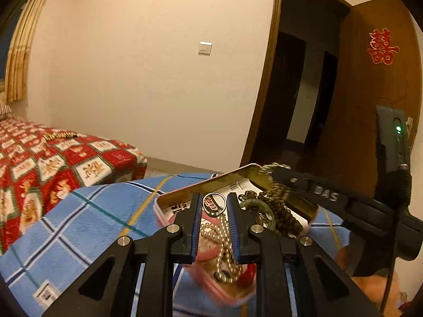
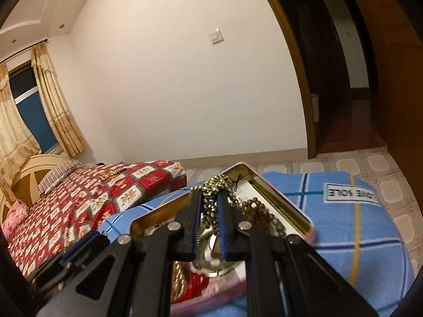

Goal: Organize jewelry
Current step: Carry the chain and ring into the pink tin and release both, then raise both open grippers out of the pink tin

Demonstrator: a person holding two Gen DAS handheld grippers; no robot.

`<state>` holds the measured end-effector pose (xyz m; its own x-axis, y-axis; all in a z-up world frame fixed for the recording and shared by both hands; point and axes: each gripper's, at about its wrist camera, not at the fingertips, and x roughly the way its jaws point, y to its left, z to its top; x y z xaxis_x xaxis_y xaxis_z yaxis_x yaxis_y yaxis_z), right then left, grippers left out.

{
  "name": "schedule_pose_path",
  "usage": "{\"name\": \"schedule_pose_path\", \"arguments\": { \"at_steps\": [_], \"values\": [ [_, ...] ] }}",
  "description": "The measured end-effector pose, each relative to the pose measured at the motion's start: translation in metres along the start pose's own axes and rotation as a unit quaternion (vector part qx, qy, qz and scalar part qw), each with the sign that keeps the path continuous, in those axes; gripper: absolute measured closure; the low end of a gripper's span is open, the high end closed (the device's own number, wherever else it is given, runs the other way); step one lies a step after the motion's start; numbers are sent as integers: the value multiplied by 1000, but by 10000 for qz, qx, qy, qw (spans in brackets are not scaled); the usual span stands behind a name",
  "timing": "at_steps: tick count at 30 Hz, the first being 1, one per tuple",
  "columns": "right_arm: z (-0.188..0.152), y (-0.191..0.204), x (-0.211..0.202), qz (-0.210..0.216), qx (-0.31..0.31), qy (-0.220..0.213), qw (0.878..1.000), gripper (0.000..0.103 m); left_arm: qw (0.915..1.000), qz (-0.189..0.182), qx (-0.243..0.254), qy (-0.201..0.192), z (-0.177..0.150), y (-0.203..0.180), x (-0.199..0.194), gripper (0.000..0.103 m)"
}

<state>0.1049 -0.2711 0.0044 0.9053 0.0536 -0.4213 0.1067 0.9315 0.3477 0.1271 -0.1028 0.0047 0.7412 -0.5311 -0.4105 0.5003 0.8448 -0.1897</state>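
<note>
You held the tin (image 1: pixel 267 177) on the blue cloth (image 1: pixel 79 224), your left gripper (image 1: pixel 214 206) nearly closed around a pendant chain (image 1: pixel 224 237), your right gripper (image 2: pixel 210 206) clamped on dark beads (image 2: pixel 211 185), seemingly for sorting.

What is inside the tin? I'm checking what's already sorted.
The tin holds a round badge, a green bangle, brown beads and a pale ball chain; grippers and jewelry cover most of its printed floor.
</note>
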Motion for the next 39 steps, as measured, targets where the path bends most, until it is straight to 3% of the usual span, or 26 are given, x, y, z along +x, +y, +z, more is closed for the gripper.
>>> {"name": "schedule_pose_path", "arguments": {
  "at_steps": [9, 17, 20, 21, 24, 26, 27, 29, 34, 37, 39],
  "values": [
    [0, 0, 56, 184, 77, 683, 9975, 88, 9978, 285, -159, 577, 1, 5, 40, 84],
    [-1, -8, 66, 379, 100, 923, 9950, 87, 9938, 411, -365, 970, -3, 13, 54, 84],
    [0, -12, 64, 496, 195, 922, 9943, 82, 9938, 444, -277, 983, -3, 9, 53, 83],
    [0, -11, 64, 527, 188, 912, 9943, 75, 9938, 449, -231, 995, -4, 8, 52, 82],
    [0, -10, 58, 524, 174, 841, 9949, 60, 9952, 415, -136, 877, -4, 6, 47, 68],
    [2, -13, 51, 532, 243, 716, 9957, 60, 9962, 482, -39, 720, -3, 3, 40, 48],
    [4, -14, 49, 514, 277, 636, 9963, 60, 9965, 542, 33, 637, -3, 1, 37, 45],
    [9, -20, 37, 317, 363, 356, 9982, 60, 9956, 752, 138, 539, -4, -1, 32, 38],
    [26, -55, 6, -474, 659, -232, 9964, 60, 9952, 913, -205, 301, 0, 16, 23, 38],
    [31, -90, -2, -998, 969, -186, 9901, 60, 9922, 1151, -471, 110, 3, 32, 16, 38],
    [30, -109, 1, -1080, 1260, 5, 9861, 60, 9904, 1259, -545, 160, 3, 37, 17, 37]
  ]
}}
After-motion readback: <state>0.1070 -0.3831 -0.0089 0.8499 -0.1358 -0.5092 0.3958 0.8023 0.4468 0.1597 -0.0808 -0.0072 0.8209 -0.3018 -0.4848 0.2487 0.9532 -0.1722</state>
